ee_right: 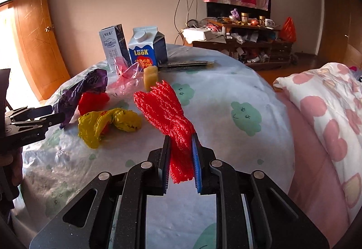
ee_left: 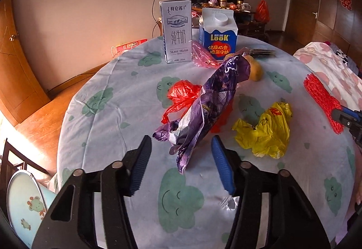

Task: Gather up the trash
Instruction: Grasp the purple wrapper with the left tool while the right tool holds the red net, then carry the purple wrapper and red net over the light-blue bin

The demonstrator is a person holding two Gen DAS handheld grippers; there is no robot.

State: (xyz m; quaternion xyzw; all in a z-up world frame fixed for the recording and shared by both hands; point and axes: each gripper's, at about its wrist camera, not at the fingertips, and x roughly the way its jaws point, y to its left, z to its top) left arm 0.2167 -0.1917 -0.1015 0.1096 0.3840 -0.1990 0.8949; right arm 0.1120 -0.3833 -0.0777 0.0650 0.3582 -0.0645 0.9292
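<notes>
My right gripper [ee_right: 181,140] is shut on a red foam net sleeve [ee_right: 164,106], held above the round table; it also shows in the left wrist view [ee_left: 321,99]. My left gripper [ee_left: 182,145] is open around the near end of a crumpled purple wrapper [ee_left: 210,99], which shows in the right wrist view [ee_right: 79,90] too. A red plastic bag [ee_left: 183,95] lies behind the wrapper. A yellow plastic bag [ee_left: 267,129] lies to its right, also seen in the right wrist view [ee_right: 106,122]. A pink film scrap [ee_left: 203,57] lies by the cartons.
A white milk carton [ee_left: 175,29] and a blue LOOK carton [ee_left: 218,32] stand at the table's far side, with a yellow fruit piece [ee_left: 255,70] and a flat dark packet [ee_right: 185,63] nearby. A blue bin [ee_left: 25,203] stands lower left. Bedding [ee_right: 328,113] lies right.
</notes>
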